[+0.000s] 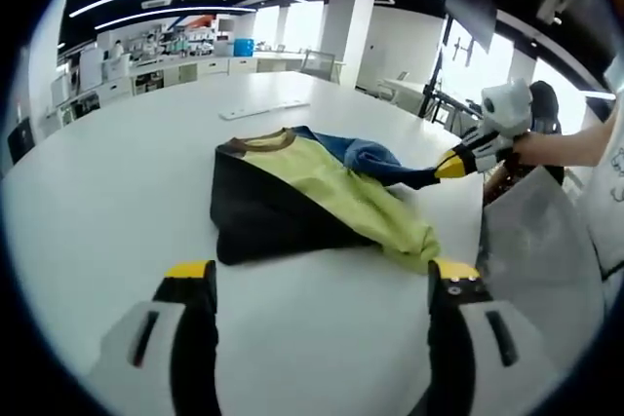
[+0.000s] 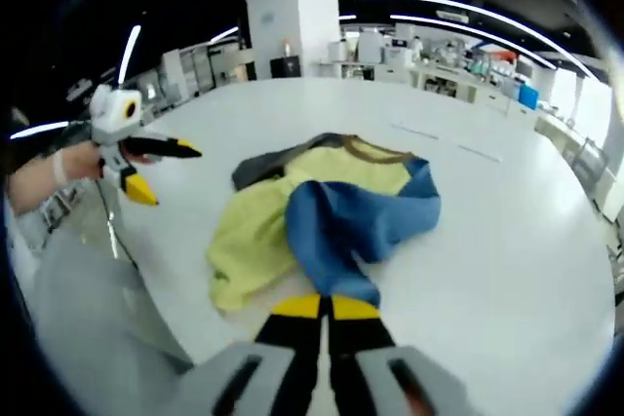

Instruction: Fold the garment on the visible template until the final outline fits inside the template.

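The garment [image 1: 302,197] lies bunched in the middle of the white table [image 1: 127,192], with a black part on the left, yellow in the middle and a blue sleeve [image 1: 375,158] toward the right. My left gripper [image 1: 322,275] stands open just short of the garment's near edge, nothing between its jaws. My right gripper [image 1: 450,165] comes in from the right, shut on the tip of the blue sleeve. In the right gripper view the sleeve [image 2: 356,221] runs down into the right gripper [image 2: 327,307], over the yellow cloth [image 2: 249,241]. The left gripper [image 2: 166,174] hovers open at the left.
A flat white strip [image 1: 263,109] lies on the table beyond the garment. Grey cloth of the person's clothing [image 1: 541,250] hangs at the table's edge, and a hand [image 2: 39,177] holds the left gripper. Counters and a white pillar [image 2: 292,21] stand far behind.
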`<state>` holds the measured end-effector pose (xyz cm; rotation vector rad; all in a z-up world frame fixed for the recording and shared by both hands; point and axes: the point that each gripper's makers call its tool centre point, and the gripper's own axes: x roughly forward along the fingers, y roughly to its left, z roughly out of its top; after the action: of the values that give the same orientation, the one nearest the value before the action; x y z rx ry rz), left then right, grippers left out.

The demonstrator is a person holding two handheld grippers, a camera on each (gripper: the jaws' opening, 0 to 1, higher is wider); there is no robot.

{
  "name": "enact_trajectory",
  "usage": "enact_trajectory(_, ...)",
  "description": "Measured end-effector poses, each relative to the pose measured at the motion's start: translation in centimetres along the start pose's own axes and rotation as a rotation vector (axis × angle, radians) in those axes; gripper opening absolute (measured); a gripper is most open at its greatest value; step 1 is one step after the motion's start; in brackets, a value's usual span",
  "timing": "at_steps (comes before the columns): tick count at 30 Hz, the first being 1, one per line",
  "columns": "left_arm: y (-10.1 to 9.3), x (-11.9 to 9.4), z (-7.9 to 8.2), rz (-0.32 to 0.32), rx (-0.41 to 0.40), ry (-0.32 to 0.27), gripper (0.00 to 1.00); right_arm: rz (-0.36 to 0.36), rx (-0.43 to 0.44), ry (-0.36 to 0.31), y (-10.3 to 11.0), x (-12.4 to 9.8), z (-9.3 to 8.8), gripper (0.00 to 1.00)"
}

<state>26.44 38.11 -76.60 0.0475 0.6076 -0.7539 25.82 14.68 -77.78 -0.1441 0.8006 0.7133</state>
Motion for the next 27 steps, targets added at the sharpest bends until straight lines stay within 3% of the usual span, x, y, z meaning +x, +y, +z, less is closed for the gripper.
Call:
enact_trajectory(3,-0.7,0.2,0.4,-0.005,0.008,-0.004,0.86,-0.001,0.015,0.003,-0.7,-1.8,0.0,0.0)
enact_trajectory(6,-1.0,0.2,0.4,-0.006,0.009,-0.009,0.86,0.026,0.098,-0.002,-1.7,-3.6,-0.1,0.0)
enact_trajectory(19,-3.0,0.5,0.2,0.013,-0.002,-0.005,0.86,-0.017,0.214,0.008,-7.5,-9.6,-2.0,0.0)
enact_trajectory(27,-5.1,2.5,1.3,0.022,-0.022,-0.004,0.86,-0.042,0.342,0.017,-13.8,-12.3,-3.8,0.0)
